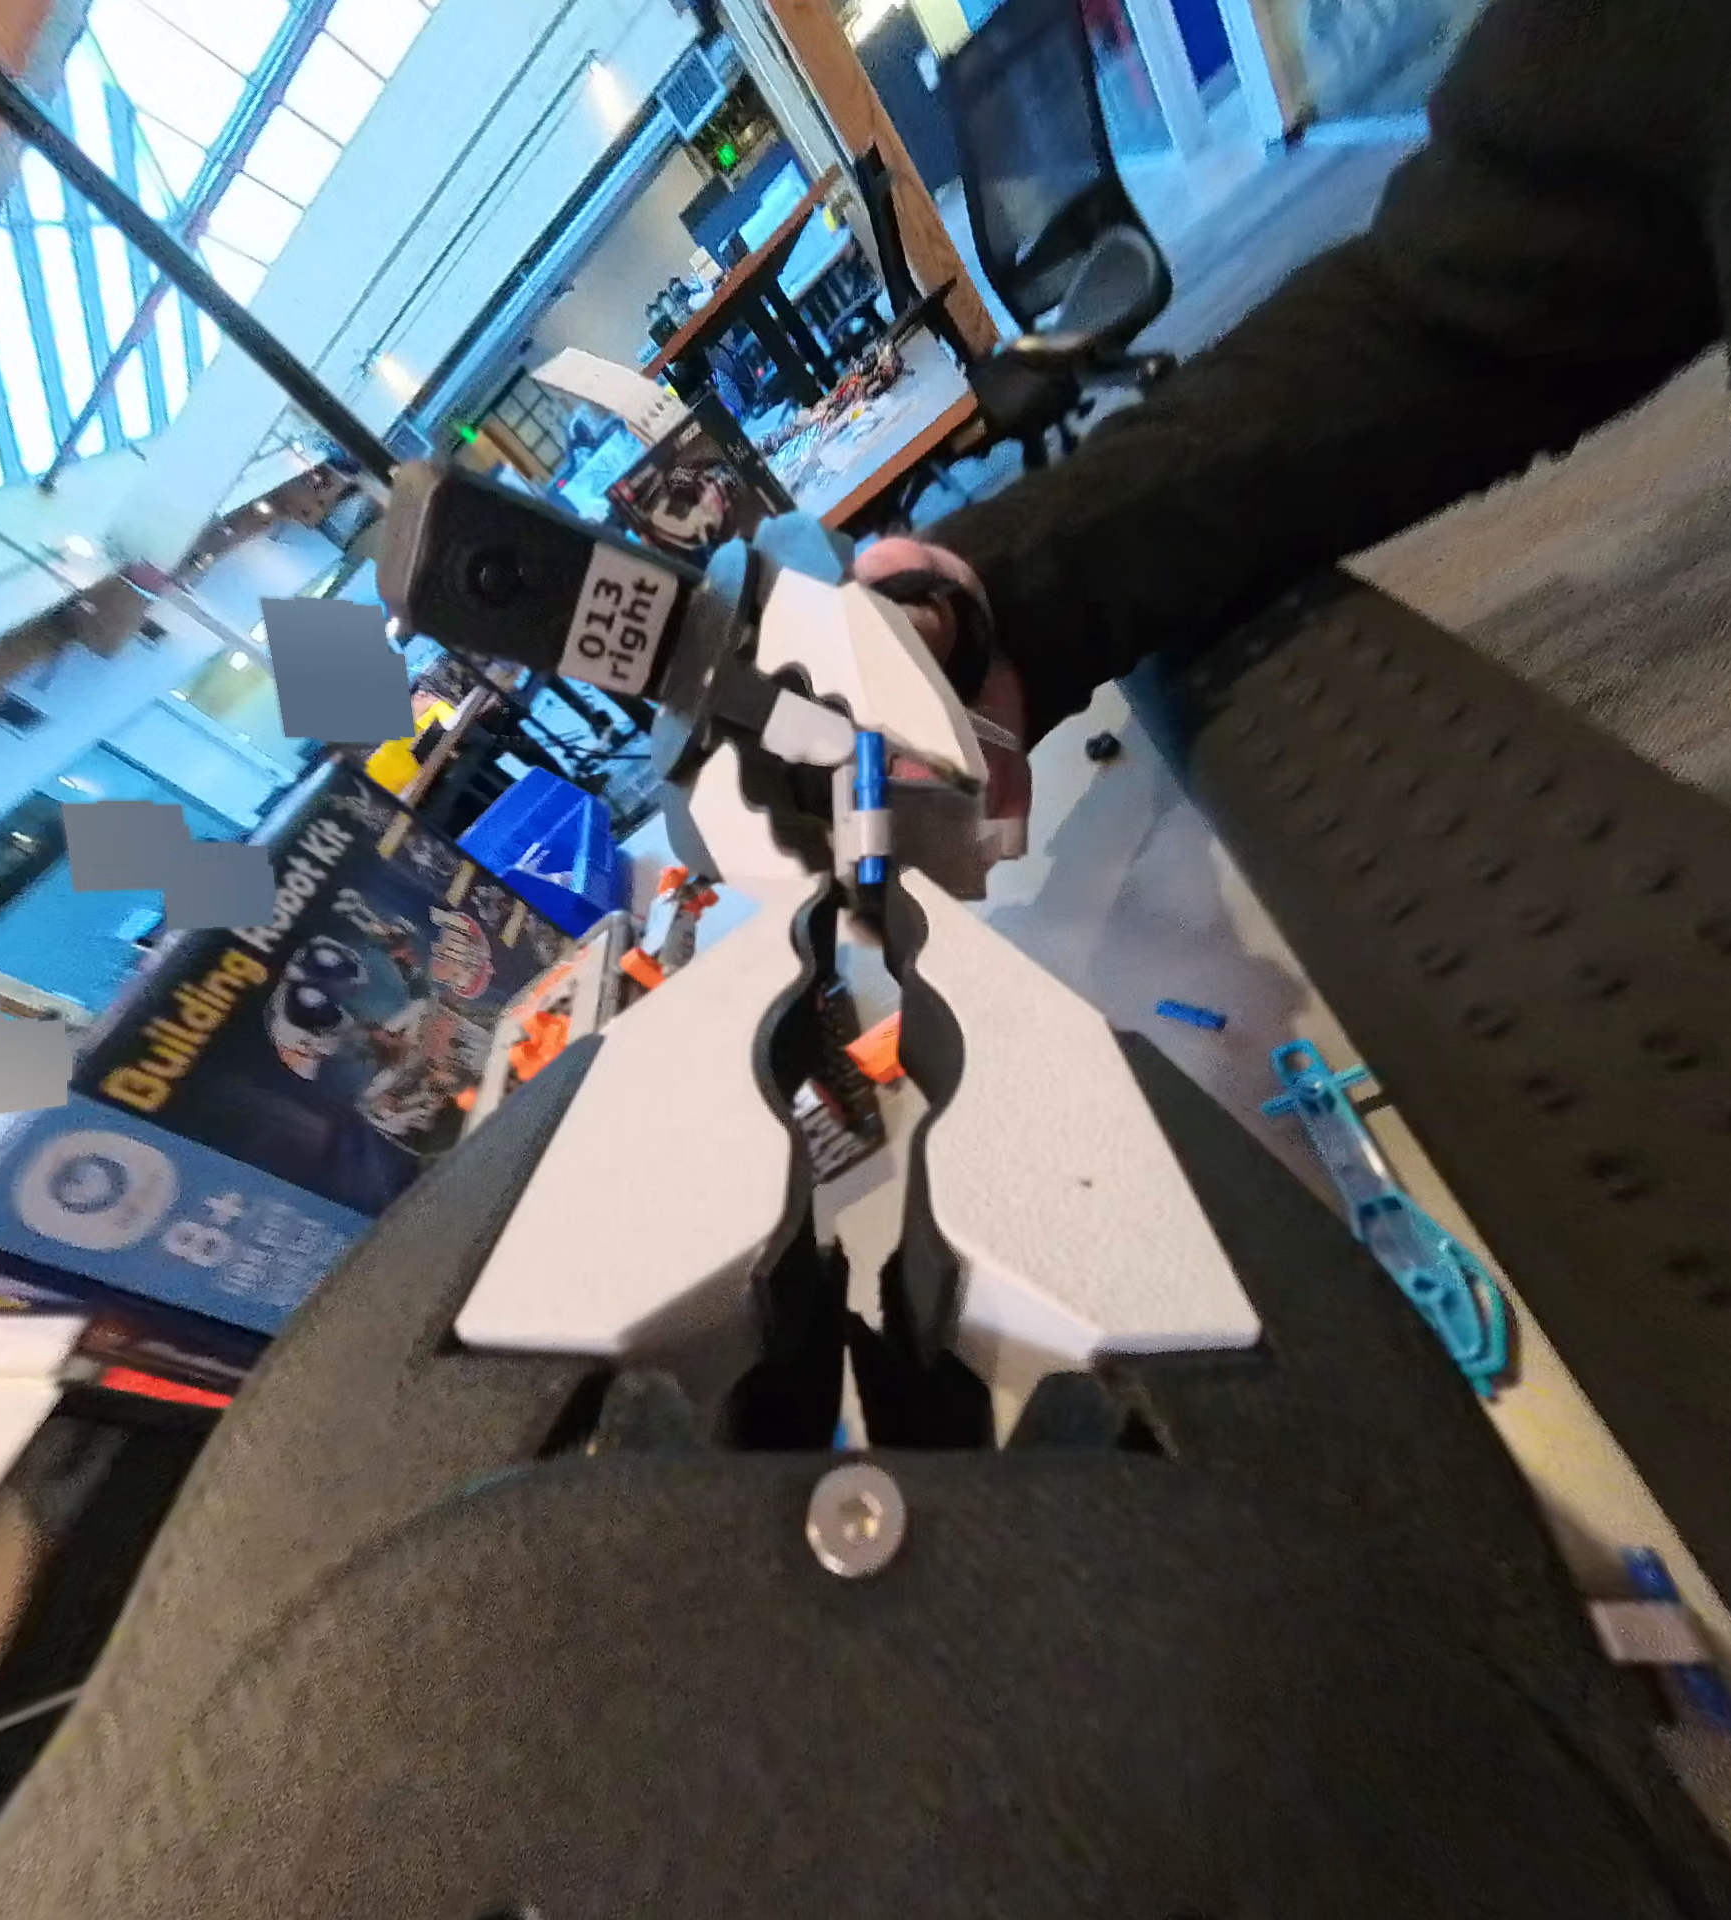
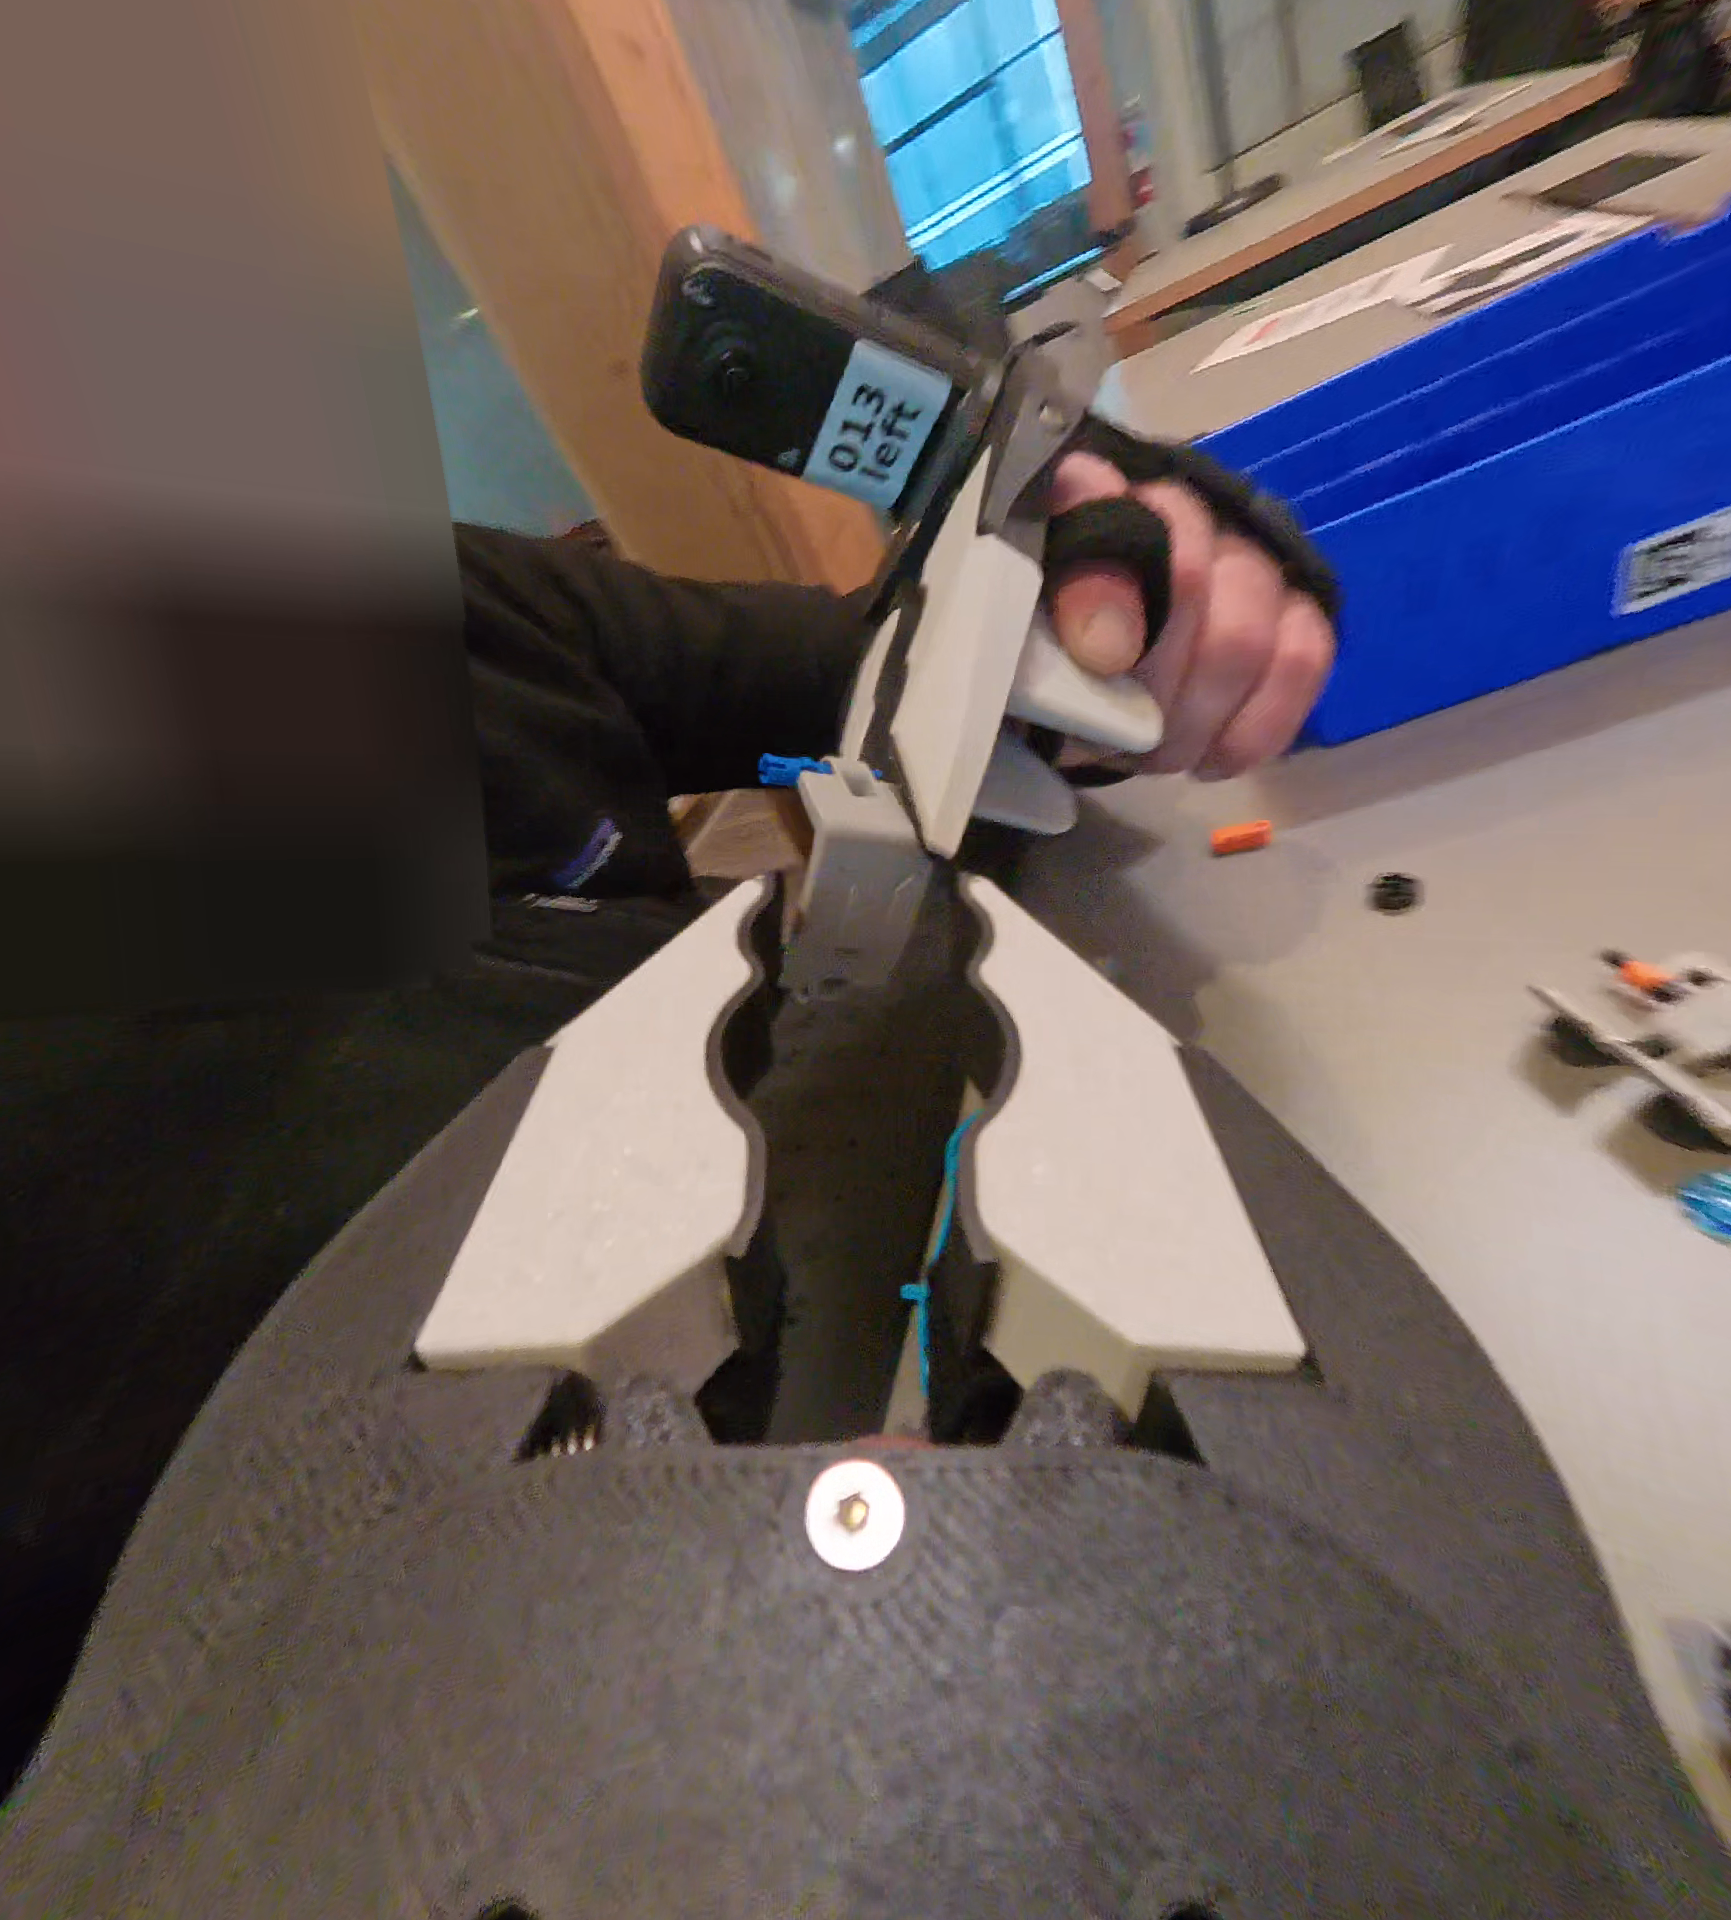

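Inspecting the two wrist views, largest item first.

1. Table (image 2: 1360, 1351): pale top carrying loose building parts. A blue bin (image 2: 1515, 468) stands at its far side. Printed kit boxes (image 1: 321, 1018) stand beyond the grippers in the left view.
2. Left gripper (image 1: 861, 904): held in a person's hand (image 2: 1225, 644). Its jaws are drawn nearly together, and their tips pinch the grey part (image 2: 856, 862) at its upper end. The part hangs above the table, clear of it.
3. Right gripper (image 2: 866, 894): jaws parted, one to either side of the lower end of the same grey part. The part sits between the tips, closer to the left-hand finger. Whether either pad touches it cannot be told.
4. Grey assembly (image 2: 1692, 1018): flat, with orange fittings. It lies on the table well to the right of both grippers.
5. Teal strip (image 1: 1380, 1195): lies on the table near the sleeve (image 1: 1360, 364).
6. Blue pin (image 1: 869, 774): seated in the grey part and projecting from it, just beyond the left gripper's tips.
7. Loose small items: a clear blue round piece (image 2: 1728, 1216), an orange pin (image 2: 1240, 836) and a black ring (image 2: 1393, 891), all apart from the grippers.
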`<state>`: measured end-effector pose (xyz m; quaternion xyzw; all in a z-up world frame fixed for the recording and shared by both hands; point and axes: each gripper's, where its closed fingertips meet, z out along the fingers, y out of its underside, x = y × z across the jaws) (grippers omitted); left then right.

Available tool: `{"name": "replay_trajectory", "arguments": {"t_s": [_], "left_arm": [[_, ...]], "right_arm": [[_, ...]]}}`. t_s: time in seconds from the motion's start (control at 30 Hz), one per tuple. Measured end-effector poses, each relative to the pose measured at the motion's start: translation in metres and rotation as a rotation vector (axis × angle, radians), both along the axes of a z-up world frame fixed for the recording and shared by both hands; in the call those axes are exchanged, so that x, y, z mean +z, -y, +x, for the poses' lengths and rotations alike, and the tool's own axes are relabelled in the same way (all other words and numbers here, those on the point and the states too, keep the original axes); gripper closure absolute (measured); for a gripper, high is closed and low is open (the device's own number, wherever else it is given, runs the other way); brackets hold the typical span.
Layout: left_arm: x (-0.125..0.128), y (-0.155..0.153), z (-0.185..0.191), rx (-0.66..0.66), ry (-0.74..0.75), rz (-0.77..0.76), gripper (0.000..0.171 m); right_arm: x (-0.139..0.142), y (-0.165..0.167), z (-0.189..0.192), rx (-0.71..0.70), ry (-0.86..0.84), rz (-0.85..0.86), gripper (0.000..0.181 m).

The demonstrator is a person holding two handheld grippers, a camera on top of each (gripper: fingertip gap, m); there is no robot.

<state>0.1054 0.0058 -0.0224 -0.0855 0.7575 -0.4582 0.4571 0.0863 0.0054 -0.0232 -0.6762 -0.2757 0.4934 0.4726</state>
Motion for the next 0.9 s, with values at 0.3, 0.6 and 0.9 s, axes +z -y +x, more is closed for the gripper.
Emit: {"name": "replay_trajectory", "arguments": {"t_s": [0.3, 0.6, 0.9], "left_arm": [[-0.021, -0.02, 0.004, 0.041, -0.142, 0.131, 0.145], [-0.114, -0.046, 0.016, 0.132, -0.633, 0.141, 0.102], [-0.082, -0.033, 0.032, 0.209, -0.268, 0.273, 0.147]], "right_arm": [[-0.014, -0.019, 0.01, -0.169, 0.185, 0.031, 0.159], [-0.088, -0.026, 0.072, -0.508, 0.781, -0.129, 0.159], [-0.092, -0.037, 0.064, -0.579, 0.909, -0.099, 0.159]]}}
